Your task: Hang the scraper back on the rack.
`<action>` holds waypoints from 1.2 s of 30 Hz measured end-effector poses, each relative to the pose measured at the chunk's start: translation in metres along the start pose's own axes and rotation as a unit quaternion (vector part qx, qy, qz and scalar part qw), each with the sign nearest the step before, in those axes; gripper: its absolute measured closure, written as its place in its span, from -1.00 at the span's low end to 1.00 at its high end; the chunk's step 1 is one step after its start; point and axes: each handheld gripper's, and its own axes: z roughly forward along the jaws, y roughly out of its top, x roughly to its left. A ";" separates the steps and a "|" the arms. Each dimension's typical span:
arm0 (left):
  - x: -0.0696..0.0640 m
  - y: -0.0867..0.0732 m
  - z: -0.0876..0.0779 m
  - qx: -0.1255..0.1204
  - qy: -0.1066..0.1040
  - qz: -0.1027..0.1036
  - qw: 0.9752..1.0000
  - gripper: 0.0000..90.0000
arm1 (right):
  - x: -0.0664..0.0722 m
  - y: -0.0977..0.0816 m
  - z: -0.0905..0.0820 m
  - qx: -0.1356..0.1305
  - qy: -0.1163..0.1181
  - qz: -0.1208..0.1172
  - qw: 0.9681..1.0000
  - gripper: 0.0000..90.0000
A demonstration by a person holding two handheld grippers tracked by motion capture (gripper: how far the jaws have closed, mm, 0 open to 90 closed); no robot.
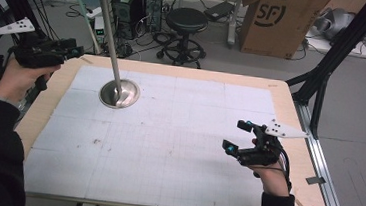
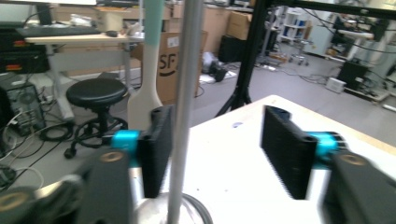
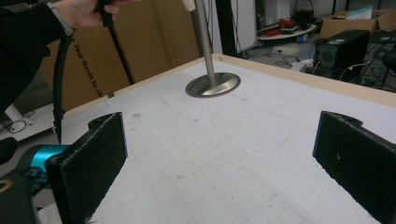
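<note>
A metal stand rests on the table's white grid mat, with a round base [image 1: 119, 93] and a tall thin pole [image 1: 109, 21]. My left gripper [image 1: 77, 50] is held up at the table's far left edge, open and pointing at the pole. In the left gripper view the pole [image 2: 184, 93] rises just inside the left jaw of the open left gripper [image 2: 217, 121], and I cannot tell if they touch. My right gripper [image 1: 235, 135] hovers open over the mat at the front right, holding nothing. The right gripper [image 3: 223, 126] looks at the stand base [image 3: 213, 85] farther off.
Behind the pole hangs a pale paddle-shaped utensil [image 2: 148, 79] with a teal handle. A black stool [image 1: 186, 20], computer towers [image 1: 129, 3] and a cardboard box [image 1: 278, 18] stand on the floor beyond the table. A black frame leg [image 1: 323, 80] is at the right.
</note>
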 end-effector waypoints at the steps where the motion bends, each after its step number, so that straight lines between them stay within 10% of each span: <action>1: -0.001 -0.002 -0.001 -0.005 -0.012 -0.006 1.000 -0.17 | 0.000 -0.001 0.001 0.001 0.000 -0.002 1.000 -0.96; 12: -0.028 -0.021 0.002 -0.012 -0.087 0.027 0.996 -0.86 | 0.002 -0.007 -0.002 0.011 -0.013 0.004 1.000 -0.96; 16: -0.041 -0.029 0.000 -0.032 -0.130 0.035 0.990 -0.87 | 0.003 -0.007 -0.003 0.013 -0.014 0.004 1.000 -0.96; 24: -0.067 -0.052 -0.001 -0.012 -0.141 0.053 0.988 -0.87 | 0.004 -0.006 -0.005 0.003 -0.018 0.003 1.000 -0.96; 36: -0.078 -0.102 0.002 0.010 -0.061 0.080 0.995 -0.87 | -0.009 -0.009 -0.008 -0.001 -0.048 0.011 0.999 -0.96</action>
